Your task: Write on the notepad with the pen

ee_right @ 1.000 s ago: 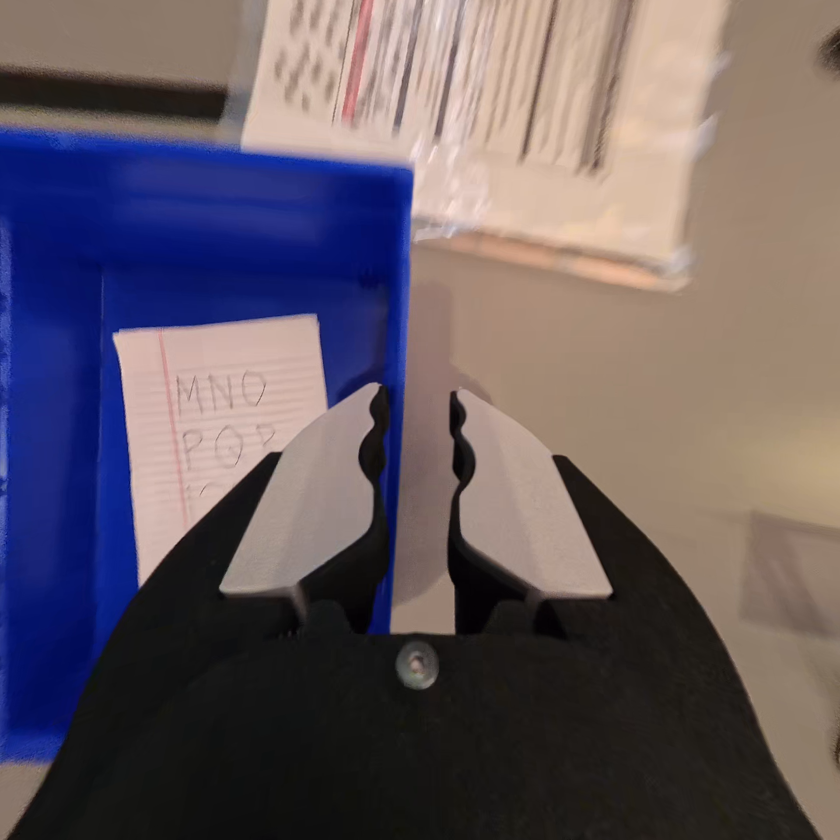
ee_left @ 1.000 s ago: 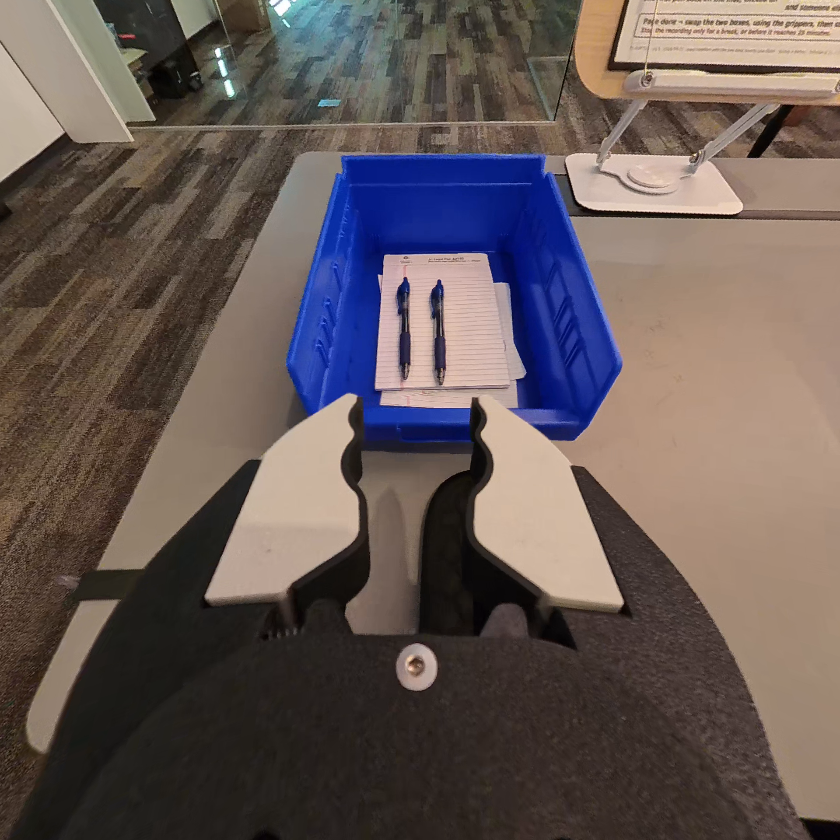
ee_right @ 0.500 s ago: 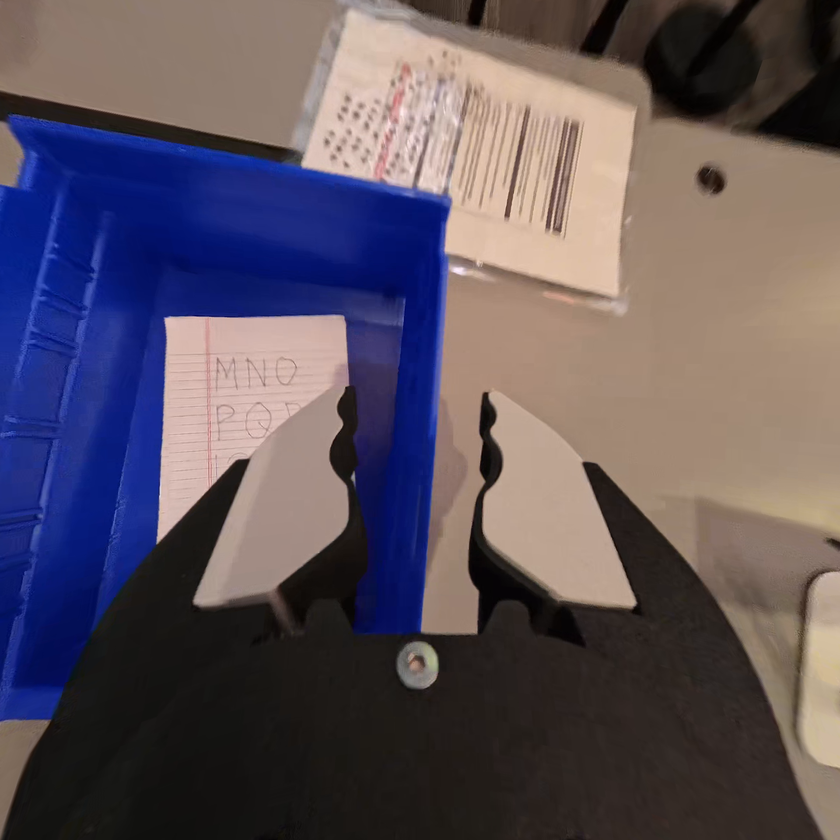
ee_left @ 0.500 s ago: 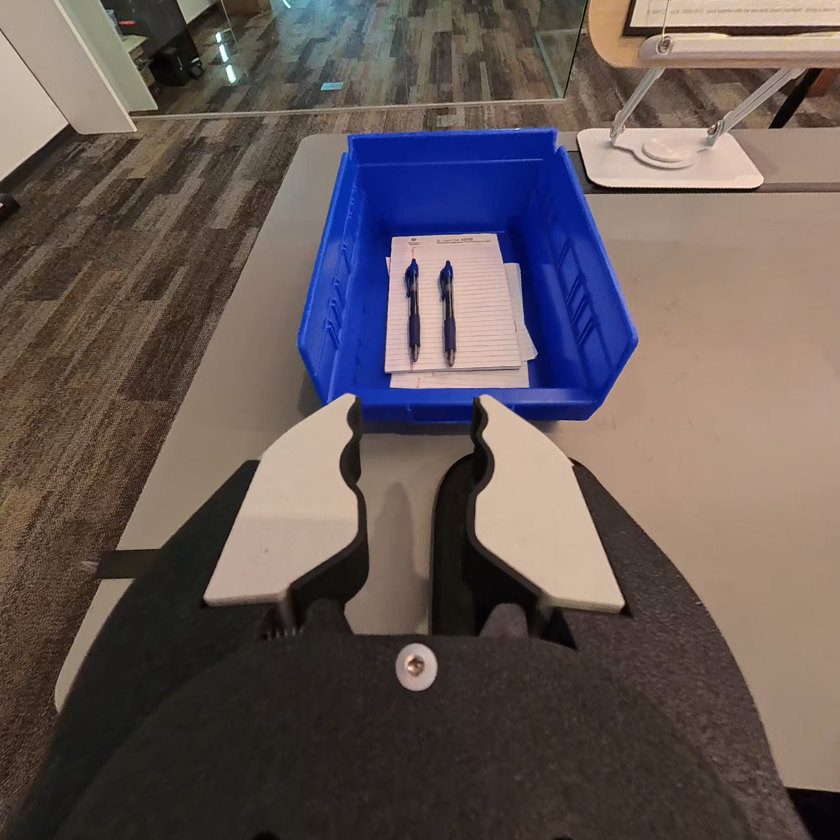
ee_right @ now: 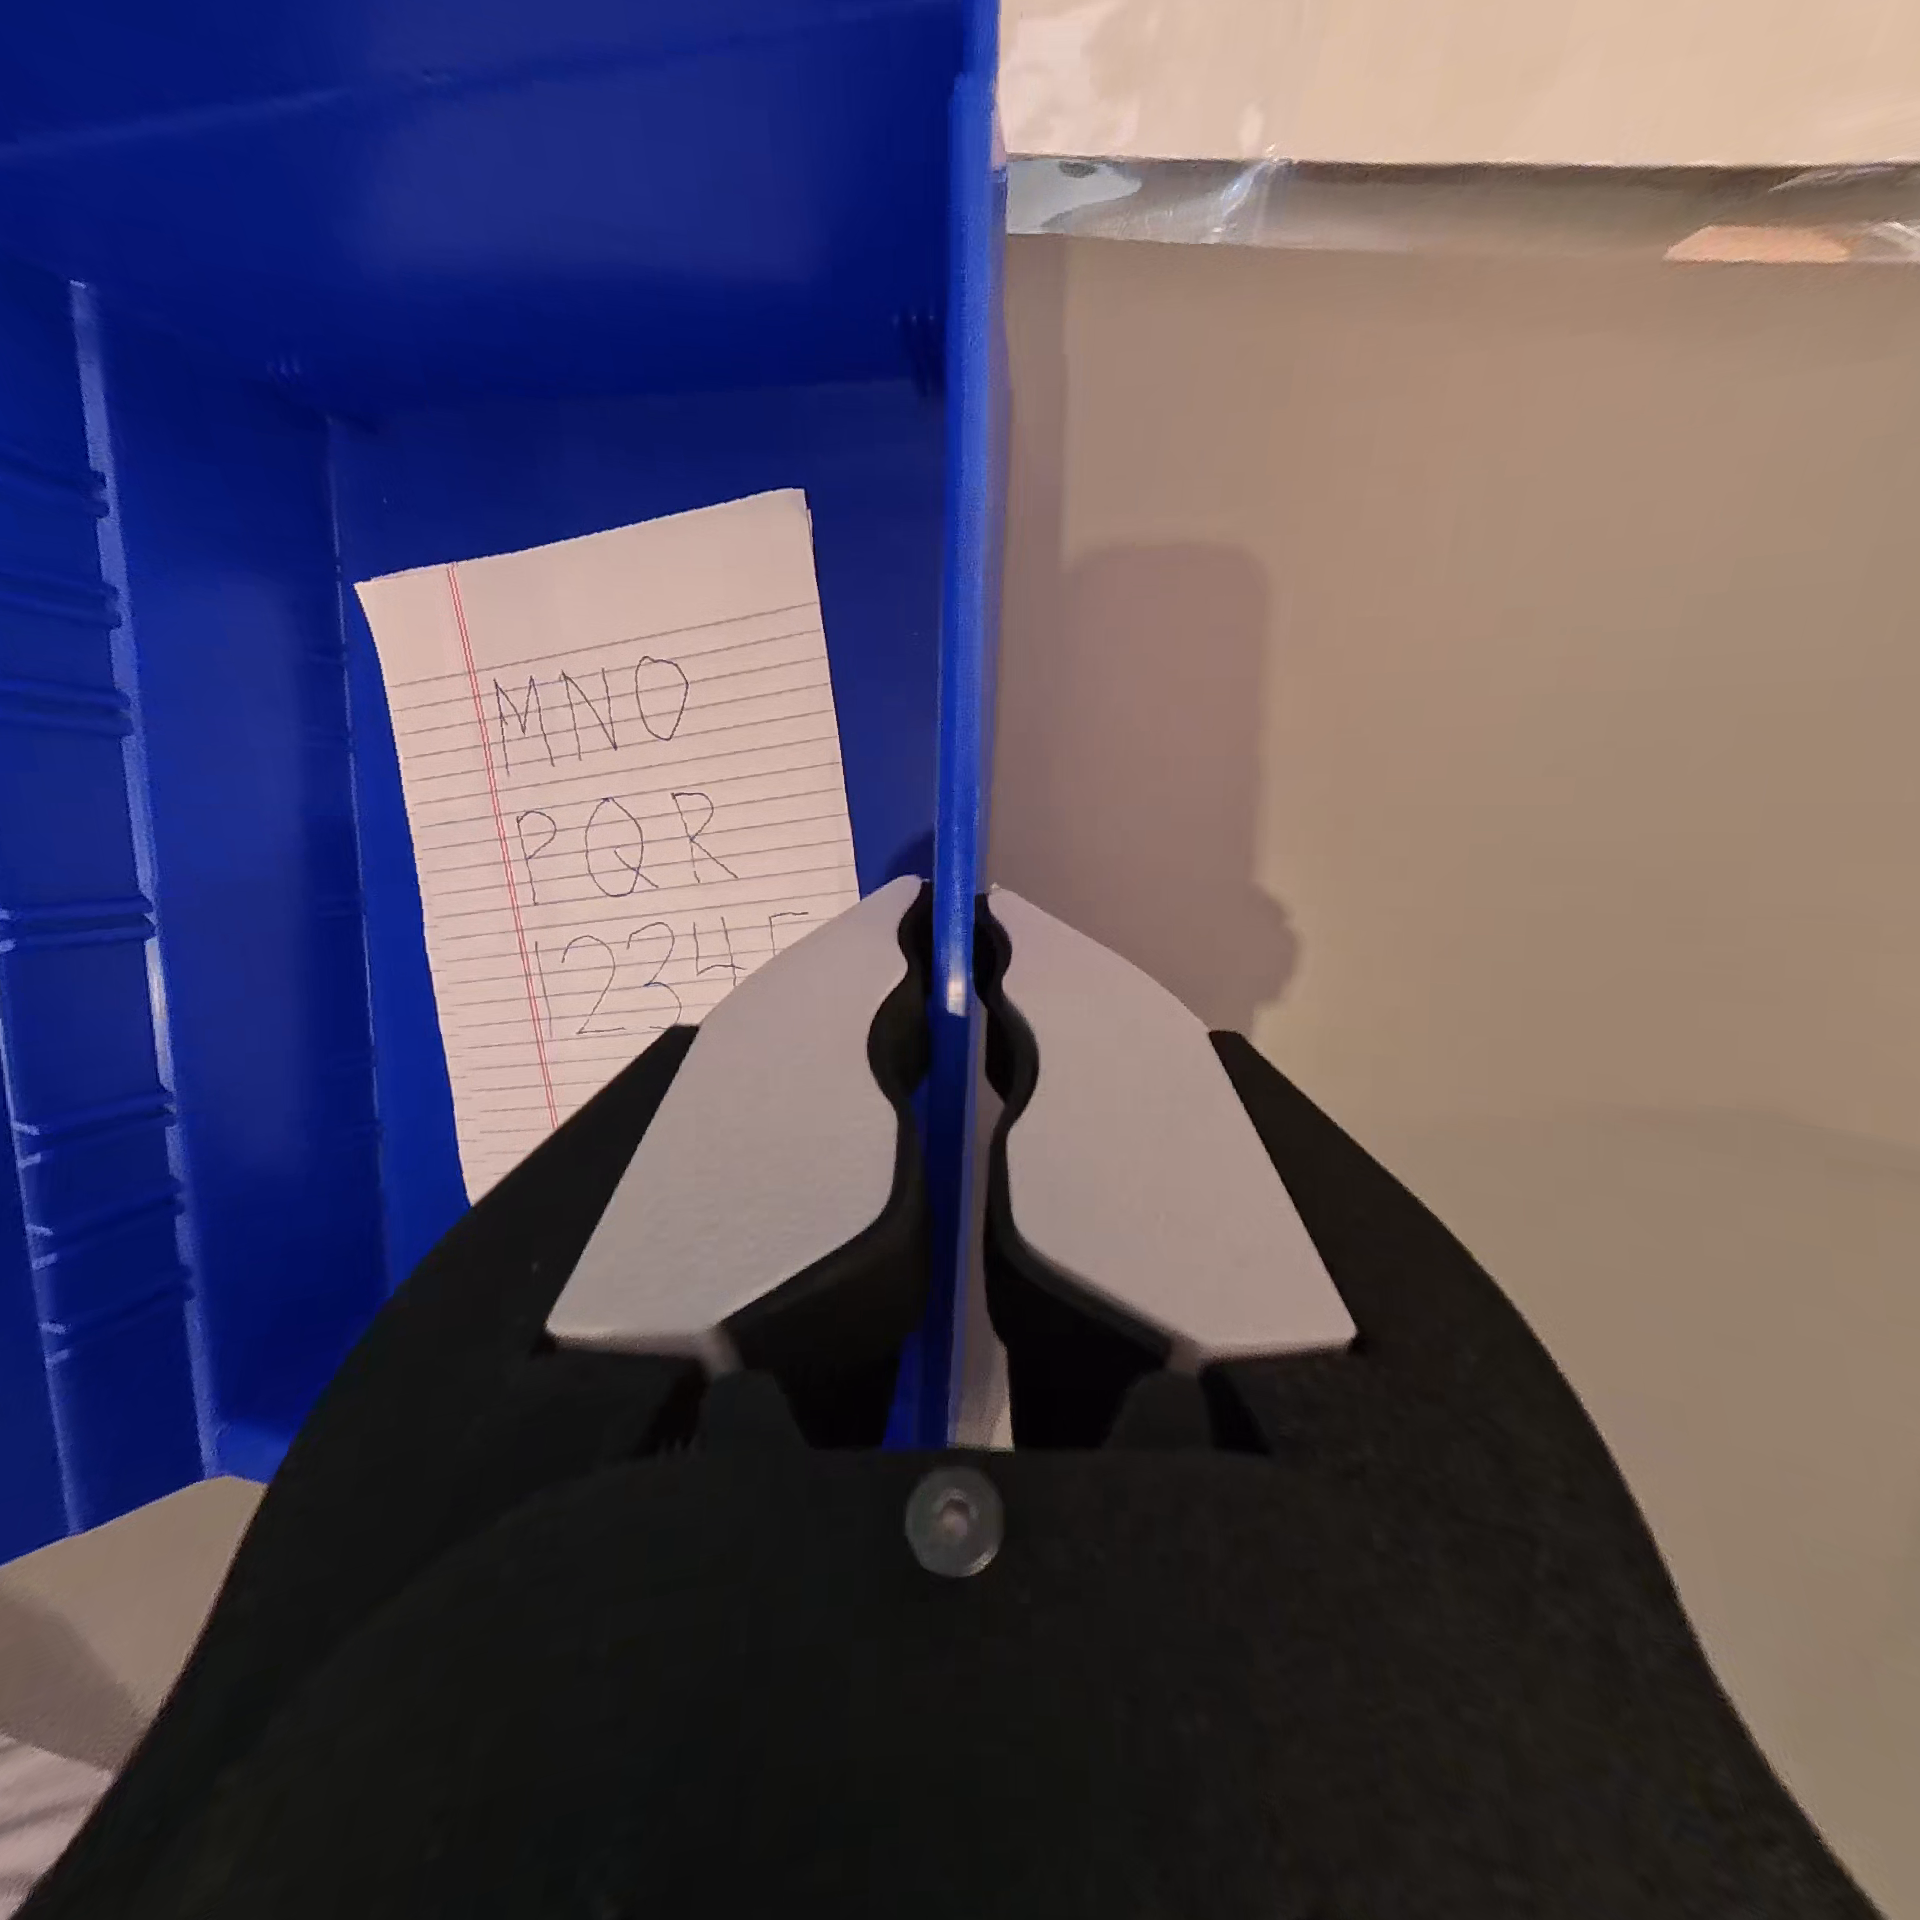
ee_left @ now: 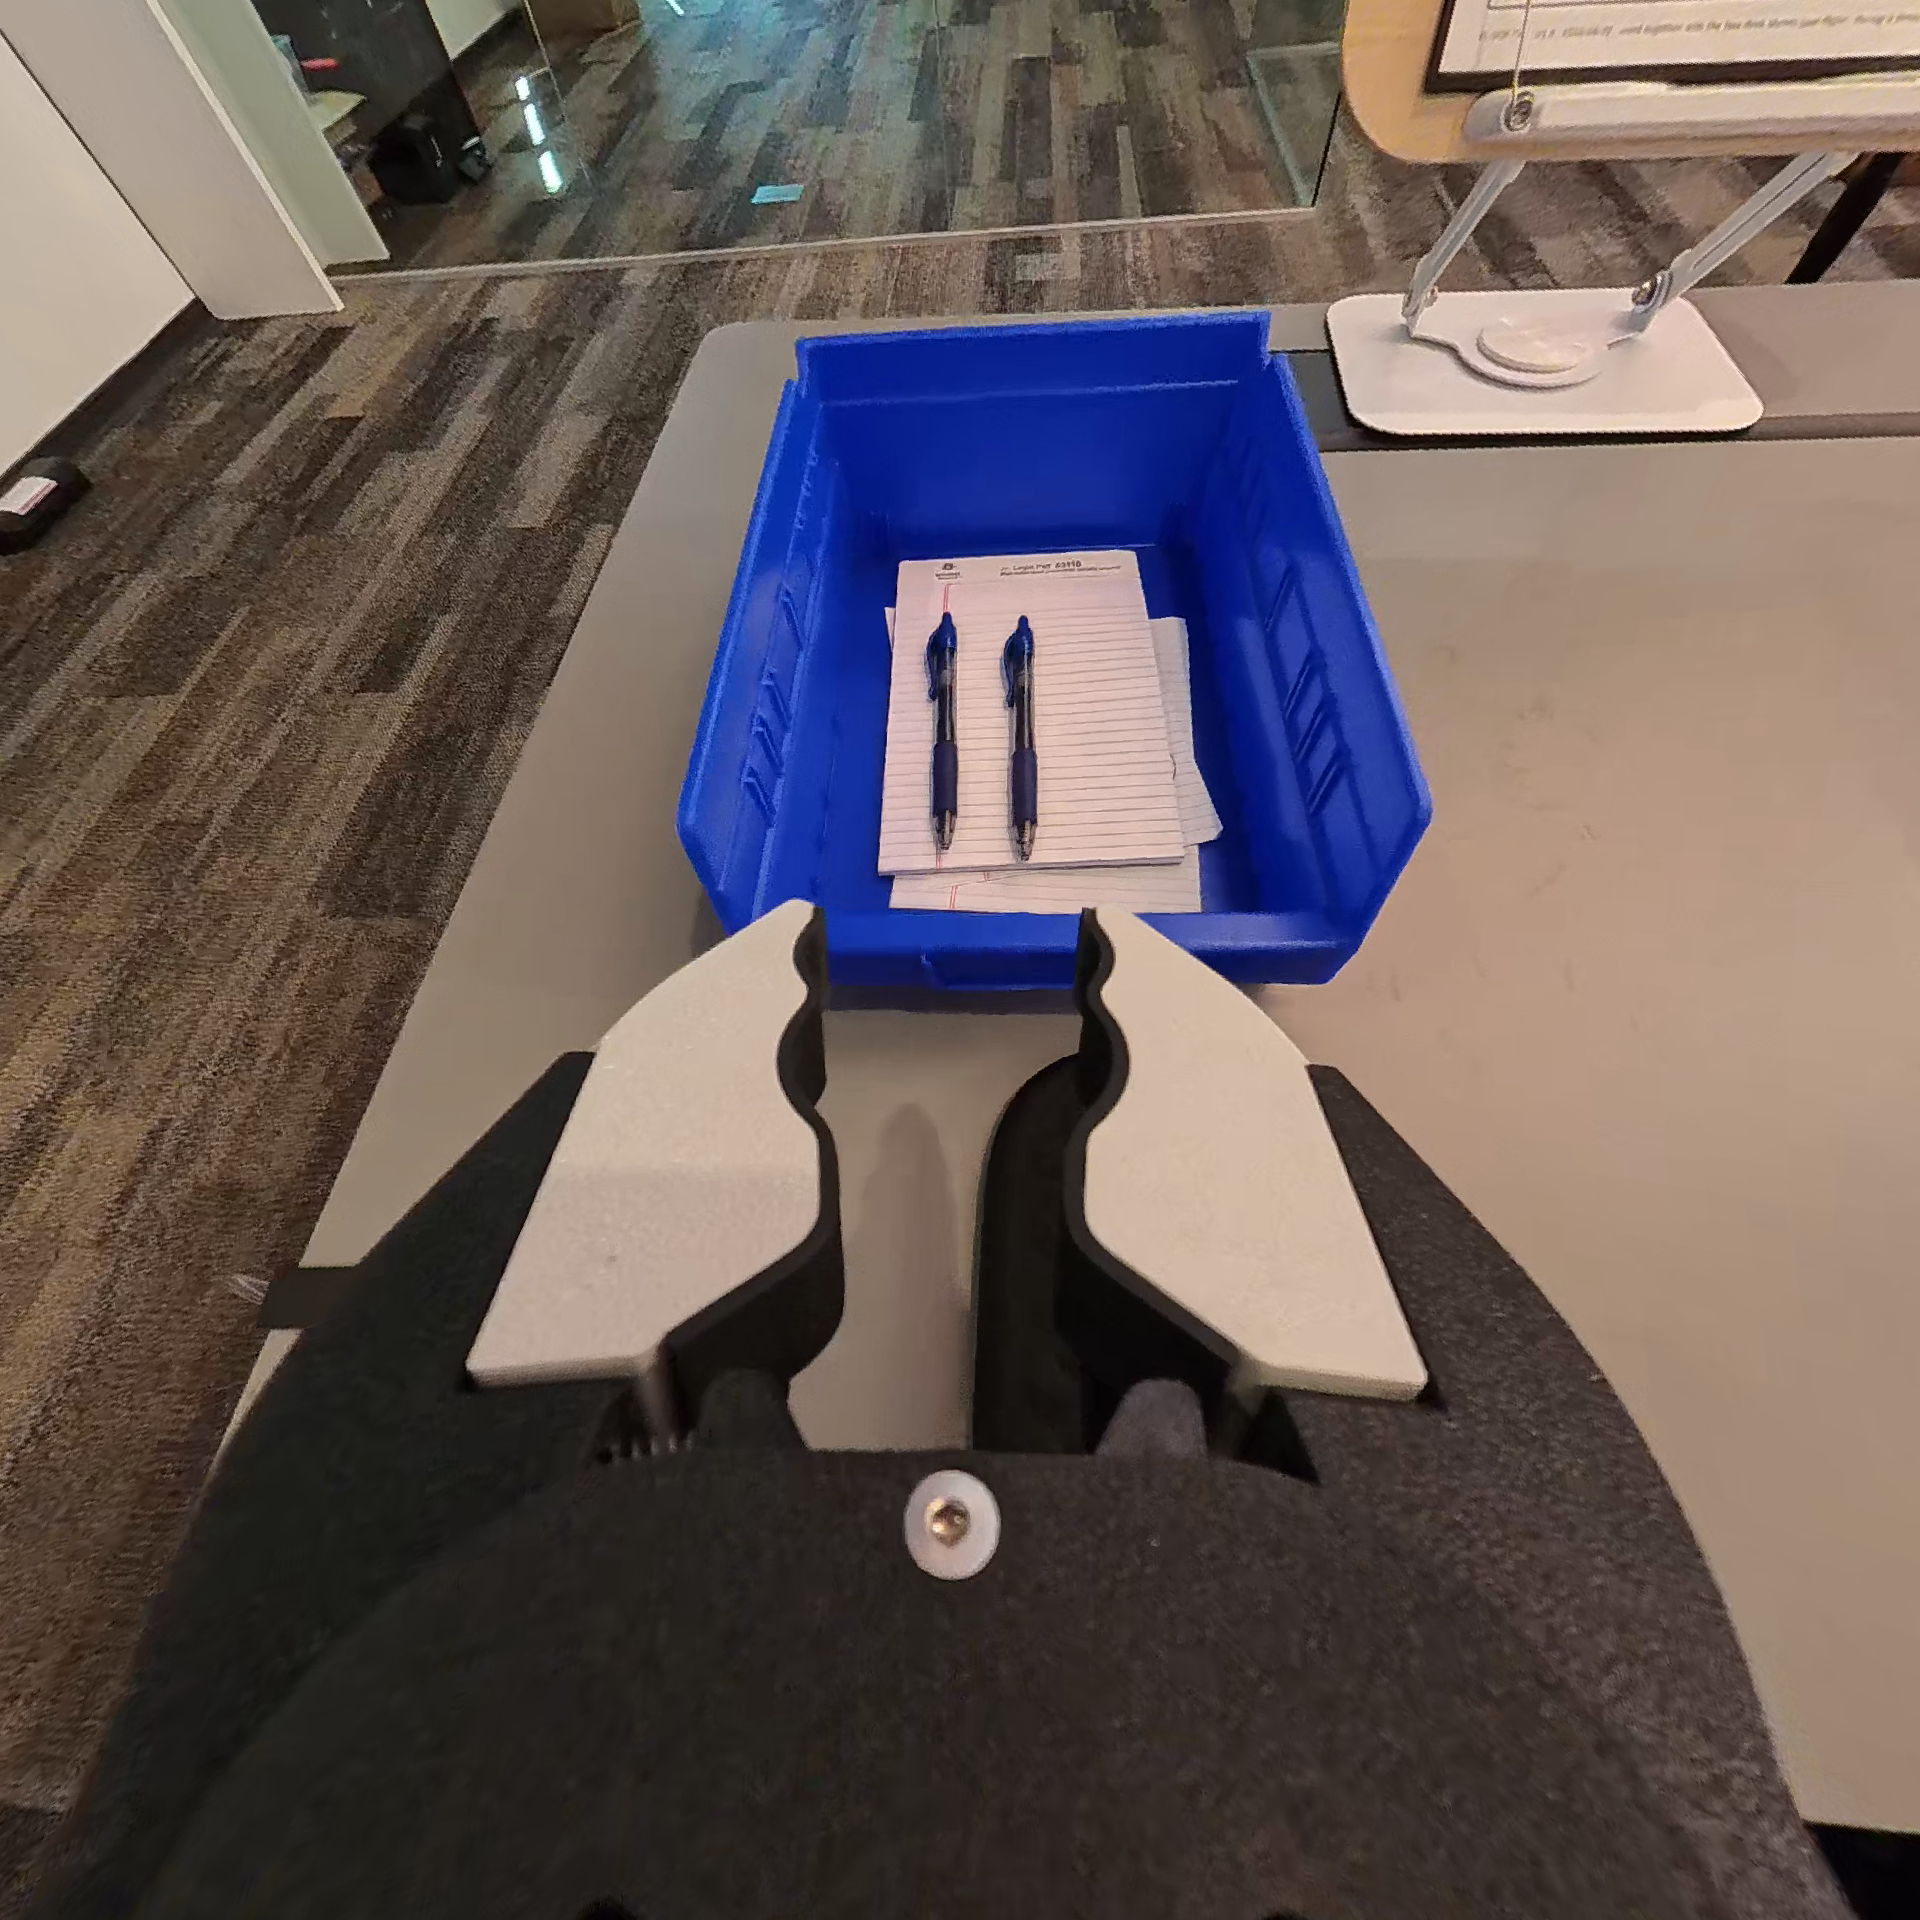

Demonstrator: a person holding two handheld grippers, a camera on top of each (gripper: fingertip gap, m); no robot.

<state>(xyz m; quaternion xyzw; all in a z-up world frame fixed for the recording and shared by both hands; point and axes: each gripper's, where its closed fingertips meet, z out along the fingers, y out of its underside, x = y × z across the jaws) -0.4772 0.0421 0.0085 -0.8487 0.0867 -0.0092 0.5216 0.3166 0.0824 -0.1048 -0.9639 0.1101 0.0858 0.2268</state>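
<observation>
In the left wrist view a blue bin [ee_left: 1340, 727] stands on the grey table. A white lined notepad [ee_left: 1091, 727] lies in it with two blue pens [ee_left: 943, 727] [ee_left: 1022, 732] side by side on top. My left gripper [ee_left: 948, 920] is open and empty, just short of the bin's near wall. In the right wrist view my right gripper [ee_right: 954, 894] is shut on the right wall of a second blue bin [ee_right: 961, 623]. A lined sheet with handwriting [ee_right: 623, 810] lies inside that bin.
Loose lined sheets [ee_left: 1049, 891] stick out under the notepad. A white stand base [ee_left: 1538, 364] sits behind the bin at the back right. The table's left edge [ee_left: 520, 831] drops to patterned carpet. A plastic-covered sheet [ee_right: 1455, 83] lies beyond the second bin. The gap from one gripper's tips to the other's is roughly 80 cm.
My right gripper moved down over the second bin's right wall and closed on it. My left gripper stayed open and the view shifted slightly relative to the bin with the pens.
</observation>
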